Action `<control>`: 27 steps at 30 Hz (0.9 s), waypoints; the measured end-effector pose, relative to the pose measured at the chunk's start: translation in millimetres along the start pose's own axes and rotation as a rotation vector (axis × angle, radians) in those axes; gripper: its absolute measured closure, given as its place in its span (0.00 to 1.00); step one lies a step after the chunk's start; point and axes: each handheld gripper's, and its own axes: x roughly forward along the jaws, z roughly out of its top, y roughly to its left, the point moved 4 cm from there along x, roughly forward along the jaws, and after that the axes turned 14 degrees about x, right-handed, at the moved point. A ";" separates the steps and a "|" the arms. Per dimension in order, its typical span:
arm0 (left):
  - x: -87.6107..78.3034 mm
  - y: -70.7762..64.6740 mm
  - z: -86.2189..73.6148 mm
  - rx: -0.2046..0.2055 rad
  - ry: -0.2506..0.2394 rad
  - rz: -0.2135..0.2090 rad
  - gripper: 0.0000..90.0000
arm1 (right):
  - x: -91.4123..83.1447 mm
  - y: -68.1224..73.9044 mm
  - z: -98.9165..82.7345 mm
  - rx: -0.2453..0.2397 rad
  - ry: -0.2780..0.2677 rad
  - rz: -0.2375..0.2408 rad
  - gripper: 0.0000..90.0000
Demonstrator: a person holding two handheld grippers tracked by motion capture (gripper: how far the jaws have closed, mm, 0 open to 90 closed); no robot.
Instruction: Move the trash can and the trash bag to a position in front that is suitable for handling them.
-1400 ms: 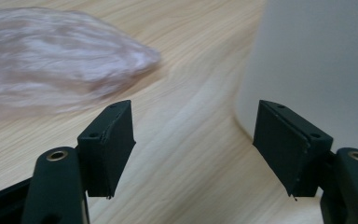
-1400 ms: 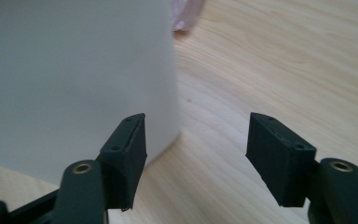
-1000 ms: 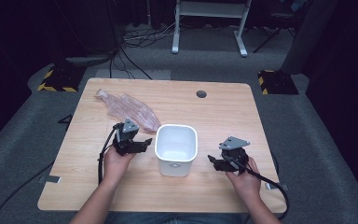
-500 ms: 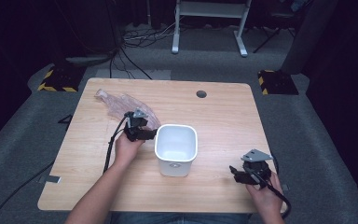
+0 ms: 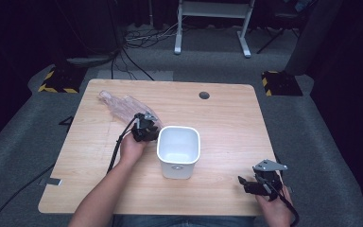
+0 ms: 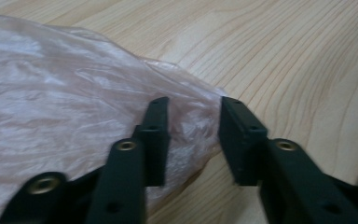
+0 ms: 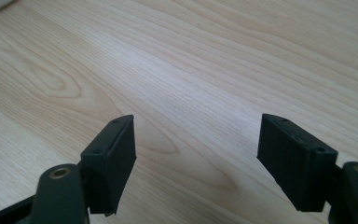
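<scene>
A crumpled clear plastic bag (image 5: 122,105) lies on the wooden table (image 5: 227,123), left of centre toward the back. My left gripper (image 5: 147,126) is at the bag's near end, just beyond the far left corner of a white bin (image 5: 161,144). In the left gripper view the bag (image 6: 65,93) has its end between the jaws of the left gripper (image 6: 191,100). They have just been closing, and a gap still stands between the pads. My right gripper (image 5: 244,184) rests near the table's front right corner, and in its own view the right gripper (image 7: 198,121) is open over bare wood.
The white bin stands upright at the table's middle, between the two hands. A round cable hole (image 5: 204,95) sits near the back edge. Cables trail from both grippers. Grey floor mats surround the table, and a white frame stand (image 5: 212,19) is behind it.
The left hand moved away from me, from beside the bin to the bag's end, and its jaws narrowed around the bag. The right hand drew back toward the front right corner.
</scene>
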 end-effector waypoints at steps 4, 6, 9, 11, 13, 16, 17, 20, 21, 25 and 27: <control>-13.0 -3.4 -10.2 -0.012 0.004 -0.017 0.82 | 9.1 6.3 2.7 -0.002 0.007 0.041 0.33; -17.1 -4.9 -13.4 -0.009 0.000 -0.017 0.84 | 11.1 7.4 3.1 -0.008 0.008 0.045 0.33; -33.0 -12.5 -26.2 -0.006 -0.023 -0.031 0.90 | 20.6 9.7 5.4 -0.012 0.012 0.060 0.32; -35.9 -14.8 -28.6 -0.003 -0.026 -0.030 0.92 | 23.2 9.5 6.4 -0.011 0.014 0.064 0.32; -42.0 -19.1 -33.1 0.004 -0.035 -0.026 0.96 | 30.0 10.7 10.1 -0.010 0.021 0.072 0.32; -52.5 -25.4 -39.4 -0.013 -0.054 -0.035 0.99 | 34.0 11.9 12.9 -0.020 0.024 0.071 0.32; -56.8 -28.1 -41.8 -0.019 -0.056 -0.046 0.99 | 36.2 12.6 14.1 -0.024 0.025 0.069 0.32; -71.4 -39.2 -48.3 -0.010 -0.069 -0.054 0.99 | 42.1 14.3 17.7 -0.035 0.028 0.073 0.32; -76.8 -44.0 -50.7 -0.005 -0.068 -0.063 0.99 | 43.5 14.8 19.2 -0.040 0.029 0.076 0.32; -94.0 -68.5 -59.0 0.018 -0.081 -0.078 0.99 | 49.5 16.1 24.8 -0.044 0.021 0.084 0.32; -98.8 -82.4 -61.3 0.031 -0.082 -0.087 0.99 | 51.5 16.9 26.8 -0.046 0.020 0.087 0.32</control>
